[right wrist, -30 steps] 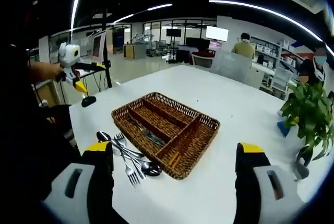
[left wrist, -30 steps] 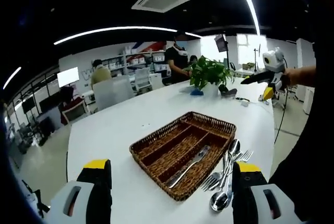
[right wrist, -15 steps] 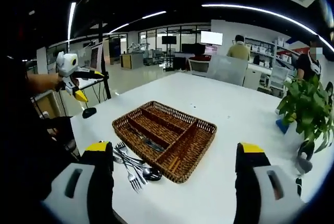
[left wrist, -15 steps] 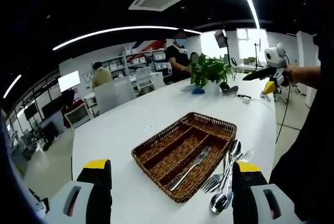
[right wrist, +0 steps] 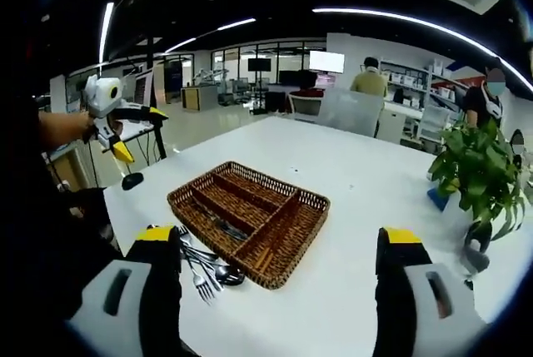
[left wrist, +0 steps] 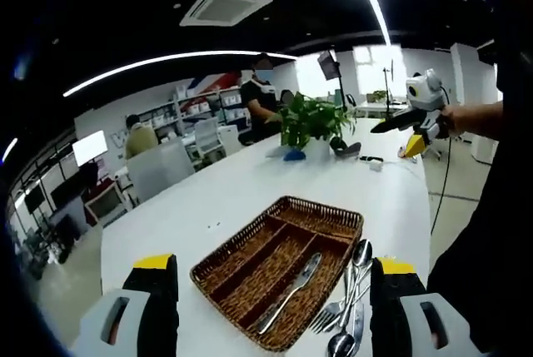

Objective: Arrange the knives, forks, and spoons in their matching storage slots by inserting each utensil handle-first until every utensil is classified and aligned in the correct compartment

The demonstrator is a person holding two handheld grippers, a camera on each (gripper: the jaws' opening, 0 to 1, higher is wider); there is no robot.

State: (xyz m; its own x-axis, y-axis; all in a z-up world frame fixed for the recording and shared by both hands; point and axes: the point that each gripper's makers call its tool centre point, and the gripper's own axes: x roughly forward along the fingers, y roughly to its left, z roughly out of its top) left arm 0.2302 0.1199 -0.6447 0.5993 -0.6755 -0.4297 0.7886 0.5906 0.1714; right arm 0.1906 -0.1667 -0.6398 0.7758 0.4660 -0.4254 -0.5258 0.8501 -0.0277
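Note:
A brown wicker cutlery basket [left wrist: 325, 209] [right wrist: 275, 182] with long slots lies on the white table [left wrist: 208, 199] [right wrist: 366, 207]. One knife [left wrist: 289, 290] [right wrist: 221, 222] rests inside a slot. A loose pile of spoons and forks [left wrist: 350, 311] [right wrist: 200, 267] lies on the table beside the basket's end. My left gripper [left wrist: 272, 265] is open above the near table edge, holding nothing; it also appears raised off to the side [right wrist: 117, 120]. My right gripper [right wrist: 279, 236] is open and holds nothing, and is seen held up in a hand [left wrist: 408, 120].
A potted green plant [left wrist: 312, 120] [right wrist: 479, 174] stands at the far end of the table, with small dark items near it. People, chairs and shelves fill the office behind. The person's dark sleeve [left wrist: 491, 232] borders the table edge.
Both views have drifted slightly with the hands. The basket, knife and loose cutlery lie where they were, and both grippers stay open.

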